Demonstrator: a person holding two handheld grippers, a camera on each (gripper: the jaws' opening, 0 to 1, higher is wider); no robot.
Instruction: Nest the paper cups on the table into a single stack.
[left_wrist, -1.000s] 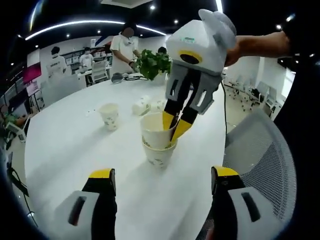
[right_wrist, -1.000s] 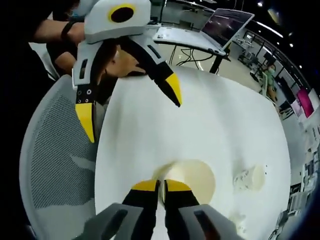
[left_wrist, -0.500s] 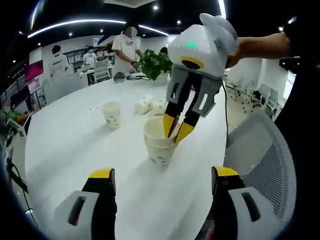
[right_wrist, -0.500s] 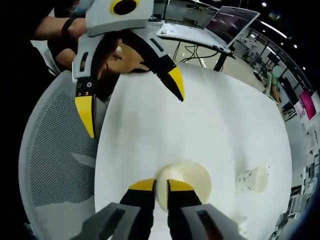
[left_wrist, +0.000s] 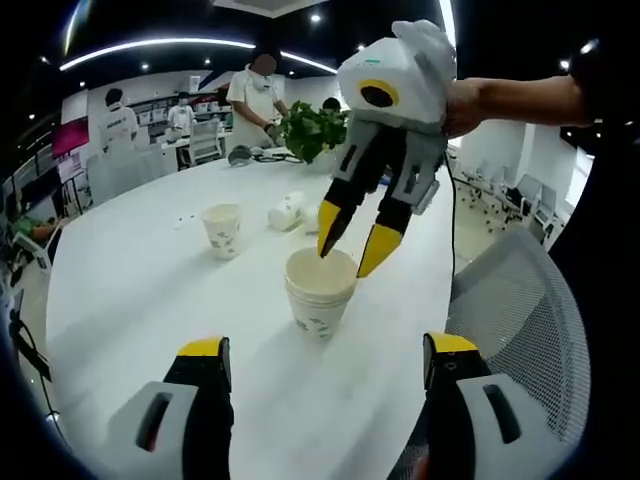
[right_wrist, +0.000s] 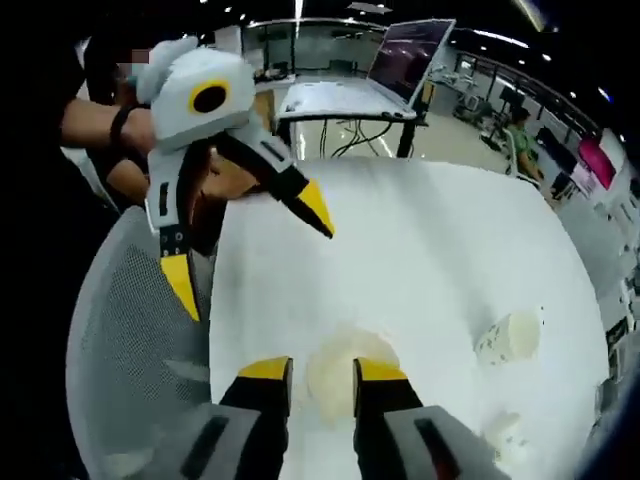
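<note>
Two nested paper cups (left_wrist: 318, 290) stand as a stack on the white table (left_wrist: 130, 290), ahead of my left gripper (left_wrist: 325, 350), which is open and holds nothing. My right gripper (left_wrist: 352, 240) hangs just above the stack's rim, jaws apart and off the cup. In the right gripper view, the stack (right_wrist: 335, 378) sits below and between that gripper's (right_wrist: 322, 372) open tips, with the left gripper (right_wrist: 248, 245) open beyond it. A single upright cup (left_wrist: 222, 230) stands farther left. Two more cups (left_wrist: 285, 212) lie on their sides behind the stack.
A grey mesh chair (left_wrist: 520, 300) stands at the table's near edge. A potted plant (left_wrist: 315, 125) and several people are at the far end. In the right gripper view, a loose cup (right_wrist: 508, 337) lies to the right and a laptop (right_wrist: 405, 55) stands on a far desk.
My right gripper went from shut on the upper cup's rim to open and rose off it. The cup has dropped deeper into the lower one. The left gripper has stayed open.
</note>
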